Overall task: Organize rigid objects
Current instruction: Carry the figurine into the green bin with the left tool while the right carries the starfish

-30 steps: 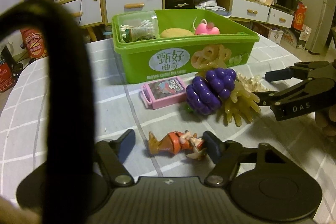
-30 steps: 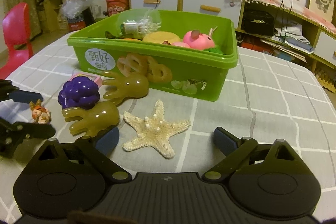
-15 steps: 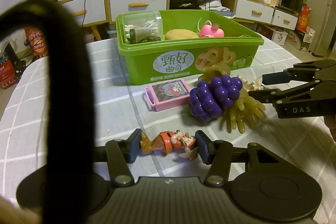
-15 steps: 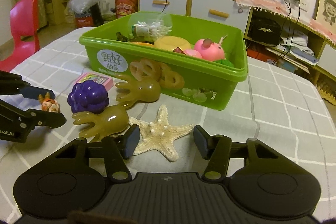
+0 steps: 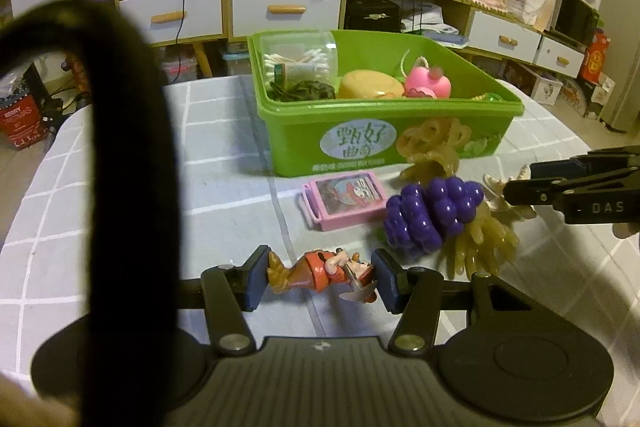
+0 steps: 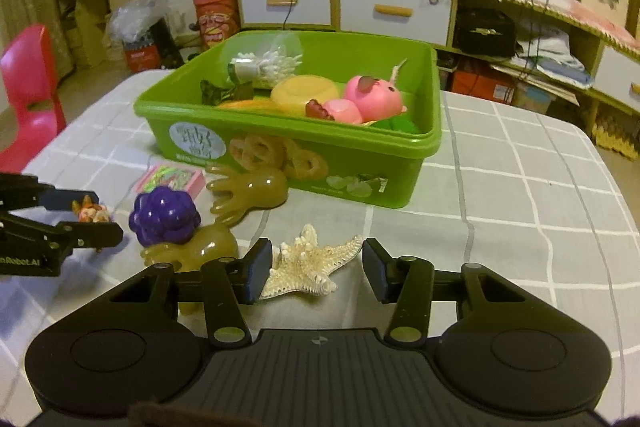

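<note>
My left gripper (image 5: 320, 279) is shut on a small orange toy figure (image 5: 320, 273) and holds it a little above the table, in front of a green bin (image 5: 384, 131). The figure also shows in the right wrist view (image 6: 90, 213). My right gripper (image 6: 316, 269) is shut on a pale starfish (image 6: 308, 263), lifted slightly off the cloth. It shows at the right of the left wrist view (image 5: 560, 183). Purple toy grapes (image 5: 432, 215), two yellowish rubber hands (image 6: 248, 187) and a pink card box (image 5: 346, 197) lie in front of the bin.
The bin (image 6: 360, 147) holds cotton swabs, a yellow round piece and a pink pig toy (image 6: 372, 99). A black strap (image 5: 132, 167) blocks the left of the left wrist view. A red chair (image 6: 28, 95) stands off the table's left. Cabinets line the back.
My left gripper closed on the toy figure and lifted it. My right gripper closed on the starfish and raised it slightly.
</note>
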